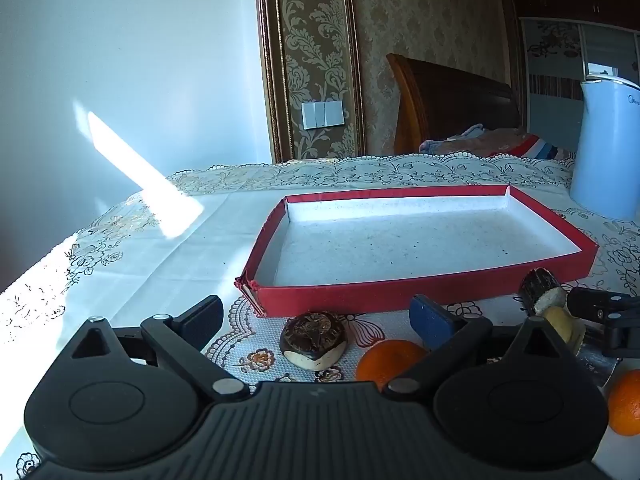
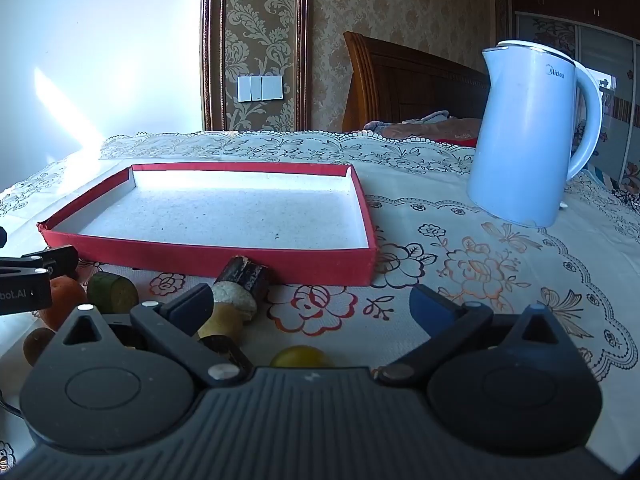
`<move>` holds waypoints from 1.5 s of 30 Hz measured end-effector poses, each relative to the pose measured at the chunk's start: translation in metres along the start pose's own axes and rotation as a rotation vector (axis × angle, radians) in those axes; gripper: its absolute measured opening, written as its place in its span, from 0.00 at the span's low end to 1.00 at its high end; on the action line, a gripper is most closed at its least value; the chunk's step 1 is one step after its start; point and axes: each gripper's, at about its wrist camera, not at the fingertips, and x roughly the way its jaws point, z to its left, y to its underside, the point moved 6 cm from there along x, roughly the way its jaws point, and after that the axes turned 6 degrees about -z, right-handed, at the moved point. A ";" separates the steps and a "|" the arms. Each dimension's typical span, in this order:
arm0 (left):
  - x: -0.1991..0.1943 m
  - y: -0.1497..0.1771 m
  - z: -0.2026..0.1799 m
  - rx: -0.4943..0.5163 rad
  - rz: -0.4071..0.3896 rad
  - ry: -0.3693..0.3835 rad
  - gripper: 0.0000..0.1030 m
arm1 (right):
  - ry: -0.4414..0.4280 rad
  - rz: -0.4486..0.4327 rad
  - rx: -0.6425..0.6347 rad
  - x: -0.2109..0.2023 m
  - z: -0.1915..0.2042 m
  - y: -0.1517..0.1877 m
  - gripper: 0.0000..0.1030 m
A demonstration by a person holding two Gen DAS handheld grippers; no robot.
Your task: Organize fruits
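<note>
Left view: your left gripper (image 1: pixel 316 320) hangs low, jaws spread and holding nothing, a dark-topped piece (image 1: pixel 313 340) on the cloth between its fingers. An orange (image 1: pixel 386 360) lies at 5 o'clock of that piece; the bare tray (image 1: pixel 400 288) stands at 12. Close now and the round piece may squirt sideways into the orange.

Right view: your right gripper (image 2: pixel 310 312) also gapes, unloaded. A yellow fruit (image 2: pixel 301 356) sits beneath it, a cane stub (image 2: pixel 244 280) at 10 o'clock by the tray wall, the kettle (image 2: pixel 524 136) at 2. Crowded fruit risks being knocked off the table's near edge.
</note>
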 end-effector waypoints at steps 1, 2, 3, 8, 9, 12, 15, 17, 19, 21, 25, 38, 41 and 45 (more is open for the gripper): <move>-0.001 0.000 0.000 -0.001 -0.004 -0.002 0.97 | 0.000 0.002 -0.001 0.000 0.000 0.000 1.00; -0.002 0.000 0.001 -0.002 -0.007 -0.002 0.97 | 0.001 0.003 -0.002 0.000 0.000 0.000 1.00; -0.003 0.000 0.001 -0.001 -0.010 -0.003 0.97 | 0.001 0.003 -0.002 0.000 0.000 0.000 1.00; -0.003 0.001 -0.006 0.006 0.000 0.008 0.97 | 0.000 0.002 -0.001 0.000 0.000 0.000 1.00; -0.003 0.001 -0.004 0.007 -0.002 0.012 0.97 | 0.000 0.002 -0.001 0.000 0.000 0.000 1.00; -0.005 0.001 -0.007 0.008 0.000 0.010 0.97 | 0.000 0.002 -0.001 0.000 0.000 0.000 1.00; -0.005 -0.003 -0.003 0.009 0.005 0.011 0.97 | 0.000 0.002 -0.001 0.000 0.000 0.000 1.00; -0.003 -0.002 -0.002 0.008 0.008 0.012 0.97 | -0.001 0.002 -0.001 0.001 0.000 0.000 1.00; -0.003 -0.002 -0.002 0.008 0.010 0.012 0.97 | -0.002 0.003 0.001 0.000 0.000 0.000 1.00; -0.003 -0.003 -0.002 0.009 0.011 0.012 0.97 | -0.004 0.005 0.003 0.000 0.000 0.000 1.00; -0.002 -0.002 -0.001 0.009 0.012 0.011 0.97 | -0.005 0.007 0.005 0.001 -0.002 0.000 1.00; 0.000 -0.001 -0.001 0.012 0.013 0.011 0.97 | -0.002 0.008 0.003 0.000 0.000 0.001 1.00; -0.001 -0.001 -0.004 0.020 0.010 0.013 0.97 | -0.002 0.008 0.002 0.000 -0.001 0.001 1.00; 0.000 -0.002 -0.005 0.023 0.012 0.015 0.97 | -0.003 0.009 0.003 0.001 0.000 0.001 1.00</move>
